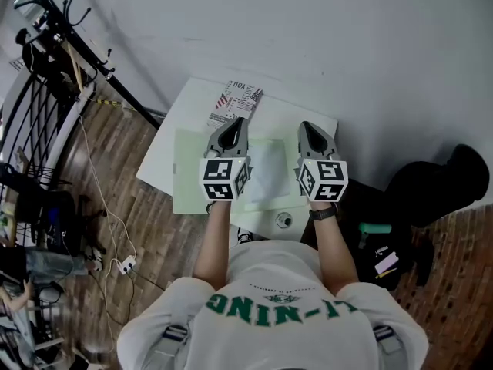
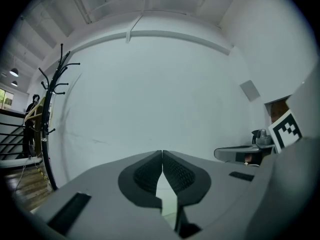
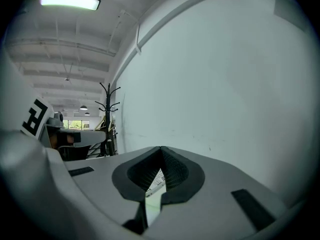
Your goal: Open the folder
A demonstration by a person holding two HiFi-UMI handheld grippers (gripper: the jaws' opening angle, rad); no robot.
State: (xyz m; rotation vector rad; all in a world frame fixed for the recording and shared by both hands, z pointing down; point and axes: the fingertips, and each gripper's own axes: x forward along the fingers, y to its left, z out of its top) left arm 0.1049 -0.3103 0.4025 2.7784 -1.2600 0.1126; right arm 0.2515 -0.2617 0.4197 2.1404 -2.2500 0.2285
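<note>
A pale green folder (image 1: 189, 177) lies flat on the white table (image 1: 173, 126), with a whitish sheet (image 1: 267, 172) on its middle. Both grippers hang side by side above it, pointing at the wall. My left gripper (image 1: 234, 123) is over the folder's middle and my right gripper (image 1: 310, 128) over its right edge. In the left gripper view the left gripper (image 2: 162, 155) is shut, tips touching, nothing between them. In the right gripper view the right gripper (image 3: 161, 150) is shut and empty too. Neither gripper touches the folder.
A printed magazine (image 1: 233, 102) lies at the table's far edge, against the wall. A small round object (image 1: 284, 220) sits by the near edge. A black coat rack (image 1: 73, 41) stands at the left, a black bag (image 1: 439, 187) at the right, and a power strip (image 1: 123, 266) on the floor.
</note>
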